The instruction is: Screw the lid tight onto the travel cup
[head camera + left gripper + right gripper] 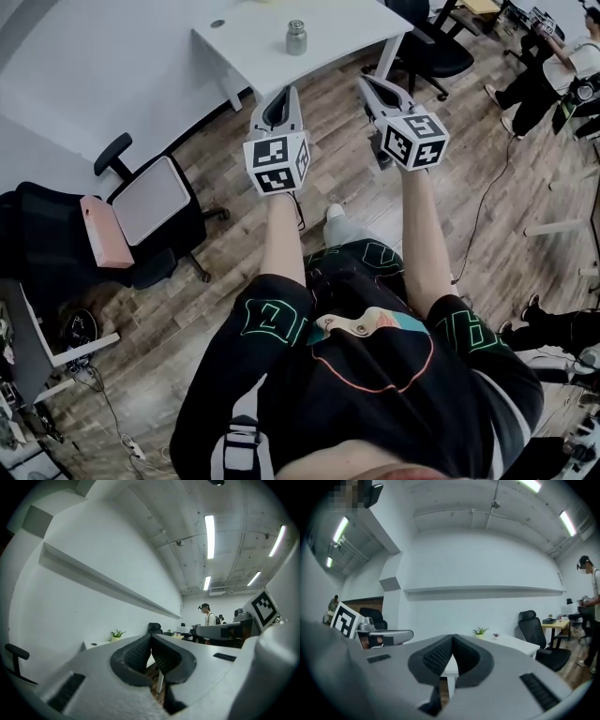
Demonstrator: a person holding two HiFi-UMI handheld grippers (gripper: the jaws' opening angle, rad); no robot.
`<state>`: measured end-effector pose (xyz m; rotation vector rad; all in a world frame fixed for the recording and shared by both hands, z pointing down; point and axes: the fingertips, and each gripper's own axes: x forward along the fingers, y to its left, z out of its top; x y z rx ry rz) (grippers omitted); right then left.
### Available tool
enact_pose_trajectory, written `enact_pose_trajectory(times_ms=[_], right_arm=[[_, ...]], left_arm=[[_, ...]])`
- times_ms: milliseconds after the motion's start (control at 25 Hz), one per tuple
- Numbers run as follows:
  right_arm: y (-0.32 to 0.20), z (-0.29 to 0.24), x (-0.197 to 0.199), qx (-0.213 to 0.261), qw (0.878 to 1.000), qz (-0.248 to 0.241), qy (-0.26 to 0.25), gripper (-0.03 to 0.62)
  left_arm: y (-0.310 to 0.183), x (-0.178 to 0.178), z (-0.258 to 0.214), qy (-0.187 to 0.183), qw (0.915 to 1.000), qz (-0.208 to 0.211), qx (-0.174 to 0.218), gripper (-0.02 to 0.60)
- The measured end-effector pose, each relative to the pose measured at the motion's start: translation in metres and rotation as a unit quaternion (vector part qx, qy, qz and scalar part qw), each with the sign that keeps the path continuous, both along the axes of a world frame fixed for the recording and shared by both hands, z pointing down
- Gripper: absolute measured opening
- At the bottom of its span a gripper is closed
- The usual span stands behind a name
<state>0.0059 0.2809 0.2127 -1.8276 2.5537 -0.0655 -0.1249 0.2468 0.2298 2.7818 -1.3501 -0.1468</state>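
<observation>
The white table lies ahead of me across a strip of wooden floor. A black office chair stands at the table's right end. A second chair, pale-seated and with a pink pad leaning on it, sits off the table's left front corner. Farther right of the table a person is seated.

I hold both tongs short of the table's front edge, well apart from anything on it. My left gripper is clenched with nothing in it, the ribbed pads meeting at the tips. My right gripper is clamped together the same way, also empty.

The travel cup stands on the table near its front edge, just beyond the left tongs. It is upright, long axis vertical, narrower top end up.
</observation>
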Motion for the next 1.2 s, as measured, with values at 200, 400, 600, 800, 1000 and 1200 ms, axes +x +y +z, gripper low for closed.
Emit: enact_pose_trajectory(times_ms=[200,400,600,800,1000,1200], right_arm=[[-0.016,0.013,0.014,-0.007,1.000,0.005,-0.016,0.005],[-0.057,0.027,0.017,-0.015,1.000,-0.006,-0.023,0.005],[-0.114,0.037,0.034,-0.024,0.999,-0.017,-0.029,0.005],[-0.182,0.052,0.051,-0.045,0.998,-0.039,-0.029,0.005],[-0.249,0.071,0.072,-0.064,0.996,-0.060,-0.031,0.006],[-0.308,0.094,0.095,-0.083,0.992,-0.086,-0.037,0.005]], left_arm=[[-0.020,0.011,0.008,-0.011,0.9999,0.002,-0.003,0.008],[-0.062,0.011,0.021,-0.020,0.9997,-0.011,-0.013,0.009],[-0.113,0.032,0.041,-0.032,0.9990,-0.012,-0.030,0.014],[-0.171,0.053,0.067,-0.041,0.9967,-0.024,-0.065,0.014],[-0.232,0.079,0.103,-0.062,0.9915,-0.034,-0.109,0.014],[-0.283,0.100,0.135,-0.085,0.9848,-0.045,-0.145,0.014]])
